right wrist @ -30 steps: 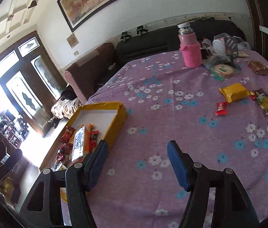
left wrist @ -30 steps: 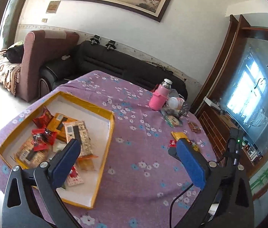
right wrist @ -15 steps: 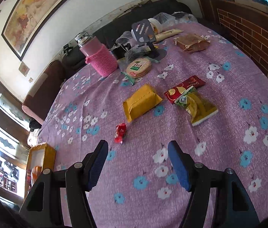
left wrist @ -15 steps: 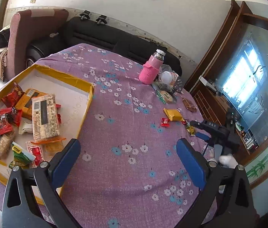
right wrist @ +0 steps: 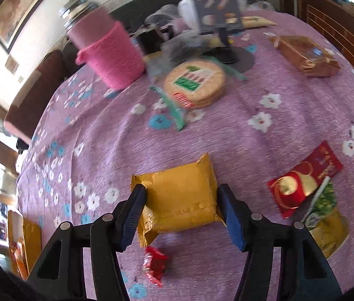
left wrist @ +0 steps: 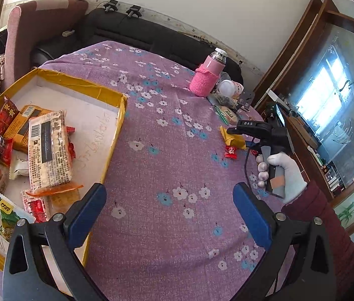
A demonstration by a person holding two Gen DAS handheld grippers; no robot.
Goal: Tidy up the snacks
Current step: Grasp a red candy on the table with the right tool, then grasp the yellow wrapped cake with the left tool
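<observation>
A yellow-rimmed box (left wrist: pixel 123 115) at the table's left holds several snack packets (left wrist: pixel 49 148). My left gripper (left wrist: pixel 169 213) is open and empty, above the purple cloth just right of the box. My right gripper (right wrist: pixel 180 207) is open, its jaws either side of a gold-yellow snack packet (right wrist: pixel 180 194) lying on the cloth; the packet also shows in the left wrist view (left wrist: pixel 232 138) under the right gripper's body (left wrist: pixel 259 130). A small red candy (right wrist: pixel 155 263) lies just below the jaws.
A pink flask (right wrist: pixel 106 50), a round cracker pack (right wrist: pixel 195 82), a brown packet (right wrist: pixel 304 55), a red packet (right wrist: pixel 304 178) and a green-yellow packet (right wrist: pixel 327 215) lie around. A phone stand (right wrist: pixel 217 7) and clutter stand at the back. Sofas (left wrist: pixel 131 32) lie beyond the table.
My right gripper has moved down and forward to the gold-yellow packet, which now lies between its jaws. My left gripper has dropped slightly and stayed open.
</observation>
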